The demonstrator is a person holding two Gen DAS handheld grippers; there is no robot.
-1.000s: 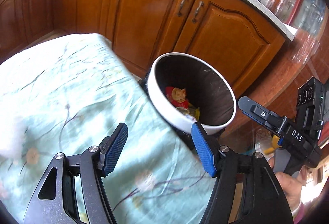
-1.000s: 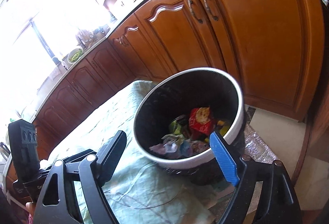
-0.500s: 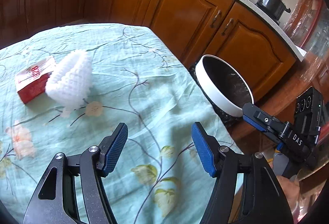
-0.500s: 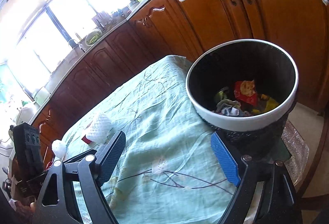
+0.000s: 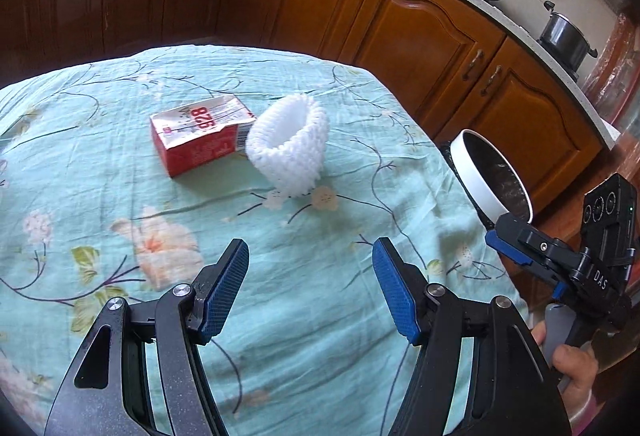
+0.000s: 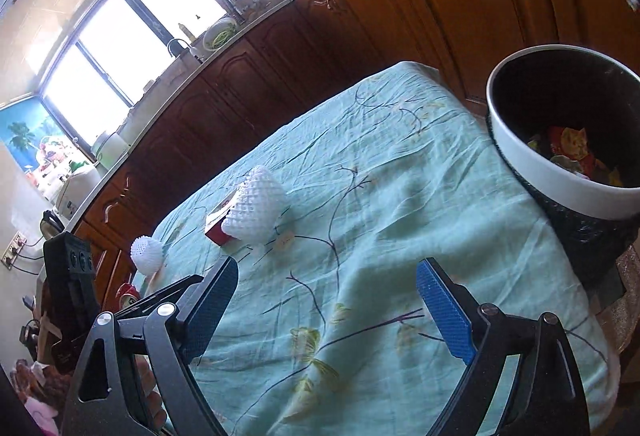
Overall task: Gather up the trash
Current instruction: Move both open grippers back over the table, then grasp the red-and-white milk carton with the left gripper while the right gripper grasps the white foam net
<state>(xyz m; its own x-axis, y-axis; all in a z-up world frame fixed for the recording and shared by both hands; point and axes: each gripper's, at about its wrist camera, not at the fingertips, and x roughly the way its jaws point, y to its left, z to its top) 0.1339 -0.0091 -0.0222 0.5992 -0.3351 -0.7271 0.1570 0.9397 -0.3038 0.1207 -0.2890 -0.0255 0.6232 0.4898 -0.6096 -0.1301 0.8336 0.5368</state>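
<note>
Trash bin (image 6: 568,140), white-rimmed with wrappers inside, stands just off the table's far right corner. Nearest, the left gripper (image 5: 310,288) and right gripper (image 6: 326,310) hover over the floral tablecloth (image 5: 100,172), both spread wide and holding nothing. Farther, mid-table, a white foam net (image 5: 290,146) touches a red carton (image 5: 198,140).

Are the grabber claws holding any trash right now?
No. The left gripper and the right gripper are both open and empty above the tablecloth.
</note>
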